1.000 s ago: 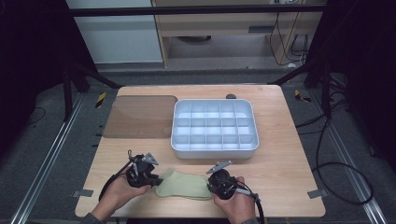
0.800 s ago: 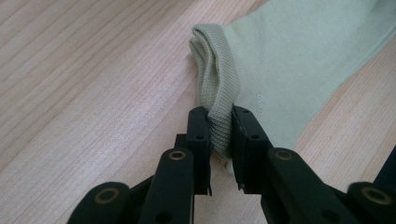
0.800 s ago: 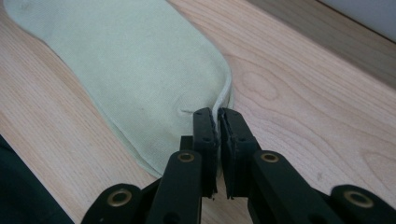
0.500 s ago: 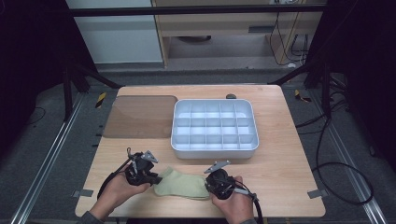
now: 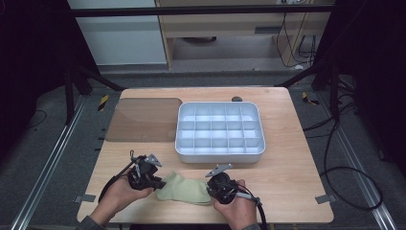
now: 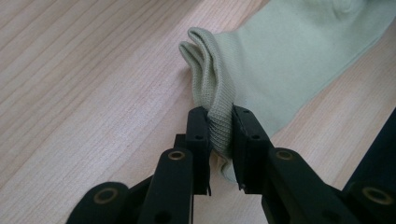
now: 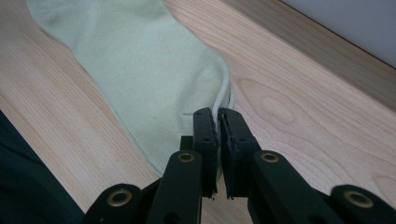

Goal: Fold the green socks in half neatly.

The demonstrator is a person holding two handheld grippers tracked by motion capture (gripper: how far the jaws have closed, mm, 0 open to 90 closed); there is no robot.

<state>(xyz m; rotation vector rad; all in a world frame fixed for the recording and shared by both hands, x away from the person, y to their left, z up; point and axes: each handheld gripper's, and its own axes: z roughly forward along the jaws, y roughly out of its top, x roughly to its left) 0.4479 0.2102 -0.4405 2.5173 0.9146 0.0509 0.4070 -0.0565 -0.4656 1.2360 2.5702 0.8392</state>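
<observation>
Item 1: pale green sock [image 5: 184,189], lying flat on the wooden table [image 5: 297,191] at the near edge, 6 o'clock from the white compartment tray [image 5: 219,152] and apart from it. It stretches between the 2 grippers, ribbed cuff toward 9 o'clock, the other end toward 3 o'clock.

Item 2: left gripper [image 5: 149,179], held in the person's left hand [image 5: 115,196] at the sock's 9 o'clock end. In the left gripper view the 2 black jaws are clamped on the bunched ribbed cuff [image 6: 219,116], which stands up in folds between the pads; the rest of the sock [image 6: 299,60] spreads toward 1 o'clock on the wood.

Item 3: right gripper [image 5: 216,188], held in the person's right hand [image 5: 239,208] at the sock's 3 o'clock end. In the right gripper view the jaws are pinched nearly together on the thin doubled edge of the sock [image 7: 140,65], whose body runs off toward 11 o'clock.

Item 4: tray, white, divided into a grid of compartments, at the table's centre.

Item 5: brown translucent lid [image 5: 143,120], flat on the table at 9 o'clock of the tray, just beside it.

Item 6: small dark object [image 5: 236,99], at 12 o'clock of the tray near the far table edge; kind cannot be told.
</observation>
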